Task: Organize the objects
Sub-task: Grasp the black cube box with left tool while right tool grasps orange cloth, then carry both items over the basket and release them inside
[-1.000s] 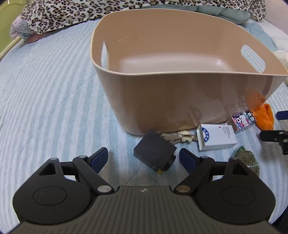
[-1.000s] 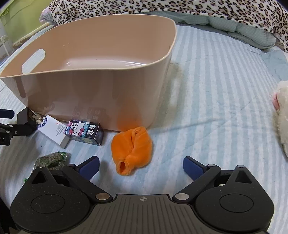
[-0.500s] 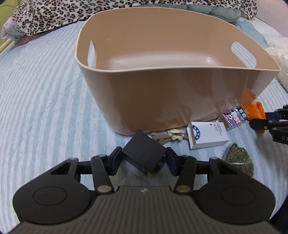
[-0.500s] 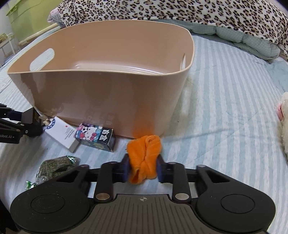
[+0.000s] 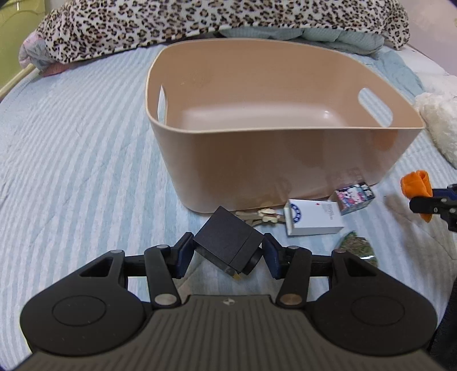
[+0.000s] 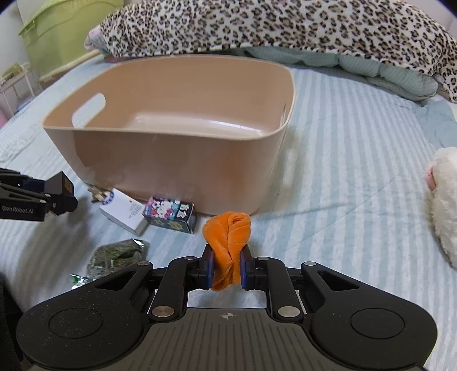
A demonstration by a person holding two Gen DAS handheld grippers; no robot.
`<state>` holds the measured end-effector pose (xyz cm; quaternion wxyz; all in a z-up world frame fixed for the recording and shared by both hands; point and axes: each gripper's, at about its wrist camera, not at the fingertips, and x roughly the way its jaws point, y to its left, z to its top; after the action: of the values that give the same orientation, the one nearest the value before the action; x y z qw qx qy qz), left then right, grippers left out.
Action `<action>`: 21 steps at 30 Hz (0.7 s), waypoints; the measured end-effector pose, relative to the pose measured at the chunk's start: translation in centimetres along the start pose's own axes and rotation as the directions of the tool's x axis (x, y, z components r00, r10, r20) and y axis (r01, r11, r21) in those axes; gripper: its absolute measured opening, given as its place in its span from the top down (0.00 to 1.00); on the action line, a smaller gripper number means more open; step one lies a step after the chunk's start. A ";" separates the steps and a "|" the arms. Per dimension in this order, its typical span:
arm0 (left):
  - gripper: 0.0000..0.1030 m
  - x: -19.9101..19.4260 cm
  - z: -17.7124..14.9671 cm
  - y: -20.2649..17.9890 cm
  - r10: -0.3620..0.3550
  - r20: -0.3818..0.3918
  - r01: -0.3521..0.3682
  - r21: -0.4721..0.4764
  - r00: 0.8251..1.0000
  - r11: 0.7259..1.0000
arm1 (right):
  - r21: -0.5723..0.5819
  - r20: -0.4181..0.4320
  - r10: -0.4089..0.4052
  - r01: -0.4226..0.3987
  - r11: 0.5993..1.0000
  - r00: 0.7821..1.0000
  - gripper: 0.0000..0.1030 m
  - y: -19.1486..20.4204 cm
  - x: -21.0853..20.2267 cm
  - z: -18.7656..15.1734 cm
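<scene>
A tan plastic bin with cut-out handles stands empty on the striped bed; it also shows in the right wrist view. My left gripper is shut on a black cube-shaped camera and holds it above the bed in front of the bin. My right gripper is shut on an orange cloth, lifted off the bed near the bin's right corner. A white box, a cartoon-print box, a green foil packet and small beige pieces lie by the bin's front wall.
A leopard-print blanket and a teal quilt lie behind the bin. A white plush toy lies at the right. A green storage box stands beyond the bed at the far left.
Both grippers closed, the left on the black camera and the right on the orange cloth, and both have risen and pulled back from the bed with their objects.
</scene>
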<state>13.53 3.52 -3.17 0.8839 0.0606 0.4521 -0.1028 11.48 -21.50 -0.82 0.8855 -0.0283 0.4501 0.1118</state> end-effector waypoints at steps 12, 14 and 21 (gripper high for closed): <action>0.48 -5.6 1.0 -1.0 0.016 0.135 -0.020 0.022 0.991 1.000 | 0.003 0.129 0.003 -0.003 1.000 0.992 0.85 0.1 -5.0 1.1; 0.48 -6.5 1.6 -1.3 0.019 0.168 -0.023 0.024 0.986 0.999 | 0.009 0.153 0.009 -0.010 1.000 0.988 0.85 -0.1 -5.6 1.6; 0.48 -8.2 5.2 -2.4 0.025 0.250 -0.031 0.020 0.968 0.999 | 0.001 0.238 0.003 -0.003 1.000 0.971 0.85 -0.2 -7.1 4.9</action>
<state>12.38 1.16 6.44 0.9345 0.0639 0.3349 -0.1024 11.37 -22.16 7.76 0.9329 -0.0133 0.3408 0.1153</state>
